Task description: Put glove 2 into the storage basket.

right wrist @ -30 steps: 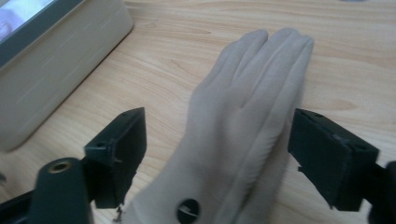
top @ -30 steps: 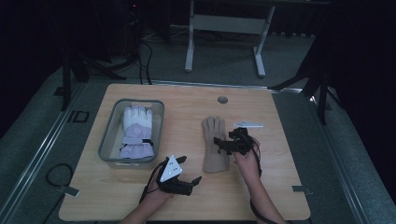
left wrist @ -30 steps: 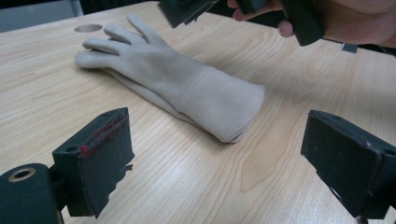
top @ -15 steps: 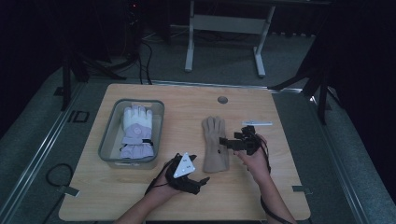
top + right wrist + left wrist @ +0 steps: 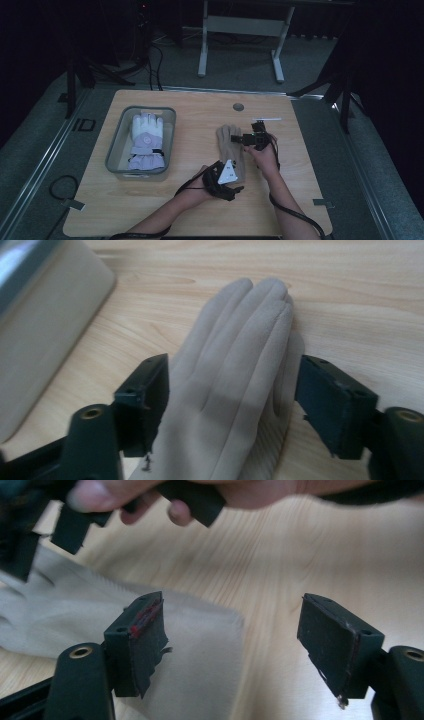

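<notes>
So I've got the beige glove (image 5: 230,152) lying flat on the wooden table (image 5: 310,165), right of centre, fingers pointing to the far side. My left gripper (image 5: 235,189) is at its near cuff end, and my right gripper (image 5: 239,138) comes in from the right at the finger end. Both sets of jaws have just been closing but are open wide. In the left gripper view the cuff corner sits between the pads, unpinched. In the right gripper view the glove's fingers lie between them, not squeezed either. Off to the left, a clear bin (image 5: 116,150) holds a white and lavender glove (image 5: 146,141).
</notes>
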Tool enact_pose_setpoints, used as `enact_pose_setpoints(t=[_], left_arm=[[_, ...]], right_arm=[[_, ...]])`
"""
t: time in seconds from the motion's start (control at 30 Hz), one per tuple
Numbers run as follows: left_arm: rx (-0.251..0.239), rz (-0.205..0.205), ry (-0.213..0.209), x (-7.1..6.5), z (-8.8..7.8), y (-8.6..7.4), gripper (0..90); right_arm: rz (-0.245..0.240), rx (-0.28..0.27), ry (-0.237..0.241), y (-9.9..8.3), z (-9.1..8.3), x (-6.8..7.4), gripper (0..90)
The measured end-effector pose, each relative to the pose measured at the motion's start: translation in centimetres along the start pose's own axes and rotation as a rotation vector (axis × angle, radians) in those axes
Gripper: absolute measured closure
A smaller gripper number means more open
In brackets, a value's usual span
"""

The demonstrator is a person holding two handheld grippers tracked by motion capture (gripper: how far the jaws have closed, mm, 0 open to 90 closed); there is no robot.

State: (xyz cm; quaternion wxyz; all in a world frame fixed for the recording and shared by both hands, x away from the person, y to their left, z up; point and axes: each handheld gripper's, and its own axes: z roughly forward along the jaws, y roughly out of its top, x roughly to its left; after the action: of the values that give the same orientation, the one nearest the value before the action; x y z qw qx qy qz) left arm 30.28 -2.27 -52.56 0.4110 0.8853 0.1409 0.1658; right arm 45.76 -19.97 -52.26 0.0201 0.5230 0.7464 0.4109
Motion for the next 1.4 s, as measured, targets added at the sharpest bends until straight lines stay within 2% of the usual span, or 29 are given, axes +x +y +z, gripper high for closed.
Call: enact_pose_setpoints(t=[0.03, 0.07, 0.1, 0.2, 0.3, 0.37, 0.53, 0.57, 0.67, 0.73, 0.77, 0.87, 0.9, 0.93, 0.97, 1.0, 1.27, 1.3, 1.37, 1.4], left_arm=[[0.033, 0.007, 0.006, 0.3, 0.4, -0.1, 26.0], [0.033, 0.007, 0.006, 0.3, 0.4, -0.1, 25.9], [0.061, 0.015, 0.013, 0.6, 0.7, -0.3, 26.0], [0.088, 0.000, 0.008, 1.2, 0.9, -0.8, 26.7], [0.110, -0.011, 0.004, 1.5, 1.2, -1.2, 31.9], [0.116, -0.006, -0.001, 1.5, 1.3, -1.3, 32.2], [0.144, 0.004, 0.014, 1.3, 1.8, -1.3, 36.7], [0.153, 0.007, 0.024, 1.2, 2.0, -1.2, 38.1], [0.161, 0.010, 0.025, 1.2, 2.1, -1.2, 41.1], [0.166, 0.009, 0.032, 1.3, 2.3, -1.2, 45.1], [0.171, 0.020, 0.036, 1.2, 2.4, -1.2, 48.1], [0.181, 0.029, 0.043, 1.3, 2.4, -1.1, 60.0], [0.192, 0.058, 0.069, 1.2, 2.5, -0.9, 66.9], [0.192, 0.058, 0.069, 1.2, 2.5, -0.9, 71.7], [0.188, 0.061, 0.091, 1.1, 2.6, -0.9, 75.7], [0.188, 0.061, 0.091, 1.1, 2.6, -0.9, 77.3], [0.190, 0.079, 0.087, 1.2, 0.9, -0.1, 81.9], [0.183, 0.074, 0.086, 1.3, 0.3, 0.0, 82.1], [0.177, 0.080, 0.091, 1.3, -0.3, 0.2, 82.1], [0.170, 0.074, 0.092, 1.4, -1.0, 0.4, 82.2]], right_arm=[[0.003, 0.026, 0.004, 0.0, 0.8, 0.0, 27.9], [-0.001, 0.031, -0.006, 0.0, 1.1, 0.0, 27.9], [-0.004, 0.043, -0.014, -0.1, 1.5, 0.0, 27.9], [-0.008, 0.056, -0.032, -0.2, 2.2, 0.1, 27.9], [-0.012, 0.065, -0.041, -0.3, 2.4, 0.2, 28.4], [-0.017, 0.068, -0.044, -0.3, 2.4, 0.2, 28.6], [-0.060, 0.091, -0.070, -0.3, 2.5, 0.5, 37.2], [-0.083, 0.092, -0.072, -0.4, 2.6, 0.6, 42.4], [-0.086, 0.094, -0.064, -0.4, 2.6, 0.7, 51.9], [-0.084, 0.093, -0.064, -0.4, 2.6, 0.7, 54.1], [-0.083, 0.088, -0.060, -0.4, 2.6, 0.6, 58.2], [-0.072, 0.076, -0.055, -0.4, 2.6, 0.5, 62.8], [-0.067, 0.070, -0.055, -0.4, 2.5, 0.5, 64.4], [-0.067, 0.070, -0.055, -0.4, 2.5, 0.5, 64.4], [-0.057, 0.056, -0.056, -0.4, 2.4, 0.6, 66.6], [-0.060, 0.052, -0.056, -0.4, 2.4, 0.6, 67.3], [-0.079, 0.046, -0.052, 0.3, 1.7, 1.4, 69.8], [-0.069, 0.033, -0.024, 0.5, 1.3, 1.6, 70.1], [-0.070, 0.031, -0.017, 0.6, 1.2, 1.8, 70.1], [-0.075, 0.020, 0.010, 1.1, 0.7, 2.3, 70.1]])
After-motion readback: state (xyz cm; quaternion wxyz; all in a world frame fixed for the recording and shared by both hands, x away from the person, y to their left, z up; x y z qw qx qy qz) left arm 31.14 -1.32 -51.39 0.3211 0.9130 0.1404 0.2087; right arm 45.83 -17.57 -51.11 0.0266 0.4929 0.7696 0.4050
